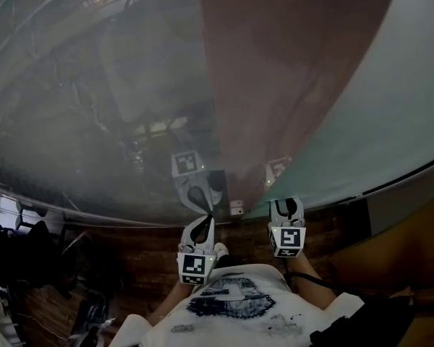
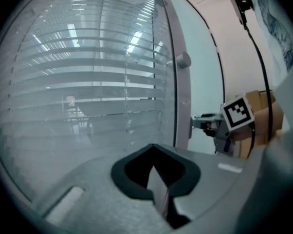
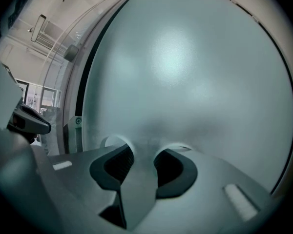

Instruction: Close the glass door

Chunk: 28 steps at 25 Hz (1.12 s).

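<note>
The right gripper [image 3: 139, 152], tongs spread and empty, is pushing the glass door [image 3: 195, 57] shut. The left gripper [image 2: 155, 168], pressed together, is waiting nearby. Next needs steady pushing.

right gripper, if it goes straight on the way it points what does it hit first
The right gripper, jaws apart with nothing between them, points square at the frosted glass panel, so it would meet that first. The tips look very near the glass; whether they touch it I cannot tell.
</note>
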### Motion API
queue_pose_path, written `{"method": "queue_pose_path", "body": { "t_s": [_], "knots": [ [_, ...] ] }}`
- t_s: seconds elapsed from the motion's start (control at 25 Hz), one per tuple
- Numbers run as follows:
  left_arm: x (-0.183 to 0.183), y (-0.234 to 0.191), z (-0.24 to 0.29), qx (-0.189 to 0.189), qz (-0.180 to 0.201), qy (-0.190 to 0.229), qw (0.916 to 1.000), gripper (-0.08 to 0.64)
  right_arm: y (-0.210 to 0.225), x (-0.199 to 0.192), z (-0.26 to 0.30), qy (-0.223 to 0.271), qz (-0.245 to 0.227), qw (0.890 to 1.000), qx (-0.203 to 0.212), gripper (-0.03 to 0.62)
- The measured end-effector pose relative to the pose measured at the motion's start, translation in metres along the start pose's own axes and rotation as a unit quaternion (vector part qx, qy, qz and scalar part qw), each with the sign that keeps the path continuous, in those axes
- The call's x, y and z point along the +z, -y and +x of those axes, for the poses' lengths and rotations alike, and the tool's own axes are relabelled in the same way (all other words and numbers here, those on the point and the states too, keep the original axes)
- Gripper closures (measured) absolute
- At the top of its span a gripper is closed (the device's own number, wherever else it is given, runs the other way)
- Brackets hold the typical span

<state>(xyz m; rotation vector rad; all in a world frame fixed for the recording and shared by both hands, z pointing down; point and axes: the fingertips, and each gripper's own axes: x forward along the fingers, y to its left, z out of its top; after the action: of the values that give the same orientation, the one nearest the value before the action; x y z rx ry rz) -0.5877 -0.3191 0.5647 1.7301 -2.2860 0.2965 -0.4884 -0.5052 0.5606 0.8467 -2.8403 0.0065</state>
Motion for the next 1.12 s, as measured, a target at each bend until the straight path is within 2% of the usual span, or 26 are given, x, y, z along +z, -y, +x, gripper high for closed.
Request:
{"method": "queue_pose_path", "body": {
  "t_s": [0.68, 1.12],
  "knots": [
    [0.004, 0.000, -0.003, 0.019, 0.009, 0.000, 0.9998, 0.558, -0.001, 0.012, 0.007, 0.016, -0.002, 1.000, -0.004, 0.462],
    [-0.002, 0.011, -0.018, 0.031, 0.015, -0.006, 0.9994, 0.558, 0.000, 0.005, 0.009, 0.010, -0.003, 1.000, -0.007, 0.462]
  ]
}}
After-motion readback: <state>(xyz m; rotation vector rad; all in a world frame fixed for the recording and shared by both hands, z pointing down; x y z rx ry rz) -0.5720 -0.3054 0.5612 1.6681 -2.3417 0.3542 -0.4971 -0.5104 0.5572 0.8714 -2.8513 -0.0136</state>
